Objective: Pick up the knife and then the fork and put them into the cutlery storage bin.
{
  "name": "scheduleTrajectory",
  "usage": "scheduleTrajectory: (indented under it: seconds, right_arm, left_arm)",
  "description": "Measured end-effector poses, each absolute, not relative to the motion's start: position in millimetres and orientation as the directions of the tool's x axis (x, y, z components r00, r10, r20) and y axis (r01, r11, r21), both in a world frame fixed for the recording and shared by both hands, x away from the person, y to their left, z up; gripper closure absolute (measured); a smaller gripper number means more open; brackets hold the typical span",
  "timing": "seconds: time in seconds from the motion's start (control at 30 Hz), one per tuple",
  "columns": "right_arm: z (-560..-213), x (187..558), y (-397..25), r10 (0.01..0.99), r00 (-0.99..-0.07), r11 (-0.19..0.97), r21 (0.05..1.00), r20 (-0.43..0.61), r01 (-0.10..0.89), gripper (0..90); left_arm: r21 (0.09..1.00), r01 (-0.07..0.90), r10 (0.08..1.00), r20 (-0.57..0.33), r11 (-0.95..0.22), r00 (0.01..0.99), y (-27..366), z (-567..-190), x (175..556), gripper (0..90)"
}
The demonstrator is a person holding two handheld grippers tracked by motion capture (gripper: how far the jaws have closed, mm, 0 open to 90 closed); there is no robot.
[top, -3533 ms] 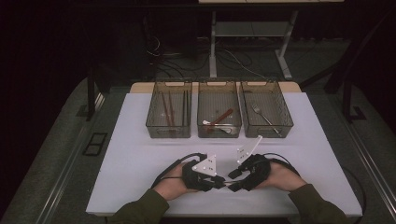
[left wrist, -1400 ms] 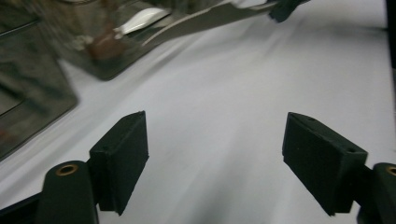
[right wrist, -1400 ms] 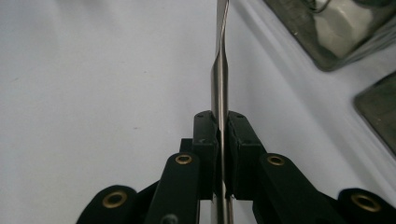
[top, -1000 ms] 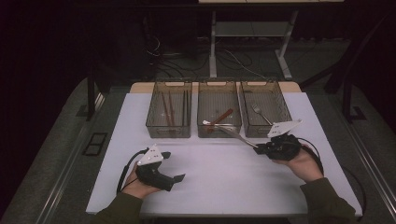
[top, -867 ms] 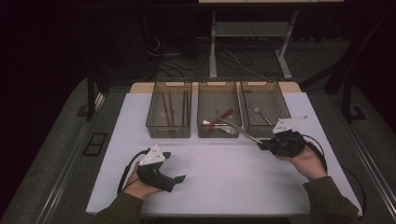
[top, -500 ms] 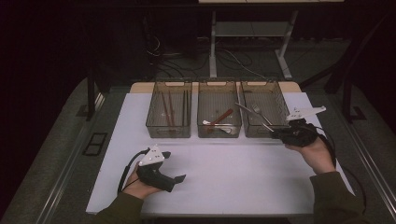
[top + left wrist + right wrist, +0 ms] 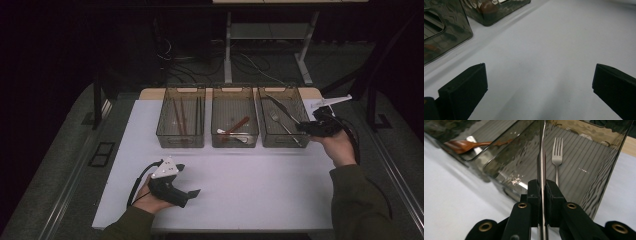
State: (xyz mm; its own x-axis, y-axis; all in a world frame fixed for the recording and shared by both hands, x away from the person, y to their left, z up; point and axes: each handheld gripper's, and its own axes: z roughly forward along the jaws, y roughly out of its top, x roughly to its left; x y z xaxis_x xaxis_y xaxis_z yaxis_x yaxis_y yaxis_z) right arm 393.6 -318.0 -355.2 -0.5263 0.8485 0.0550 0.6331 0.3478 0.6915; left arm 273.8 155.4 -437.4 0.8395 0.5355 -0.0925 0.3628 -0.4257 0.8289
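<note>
my right gripper is pinching a metal utensil by its handle, jaws pressed tight on it. the utensil reaches out over the right bin, above a fork lying on that bin's floor. i can't tell what kind of utensil it is. my left gripper rests on the white table at the near left, jaws spread wide, nothing between them.
</note>
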Motion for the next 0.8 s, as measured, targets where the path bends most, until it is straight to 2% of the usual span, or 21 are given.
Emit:
scheduleTrajectory:
  seconds: [0.17,0.57,0.8]
  right_arm:
    - [-358,414,-310,0.873,-0.487,0.35,0.645,0.04,0.68,83.2]
    - [-381,449,-300,0.888,-0.457,0.349,0.57,0.051,0.743,83.2]
    - [-390,456,-293,0.879,-0.474,0.375,0.546,0.046,0.749,83.2]
  left_arm:
    - [0.828,0.362,0.527,-0.097,-0.428,0.844,155,-438,274,0.0]
    - [0.823,0.362,0.51,-0.104,-0.438,0.854,152,-440,273,0.0]
    - [0.817,0.364,0.496,-0.112,-0.447,0.861,150,-440,272,0.0]
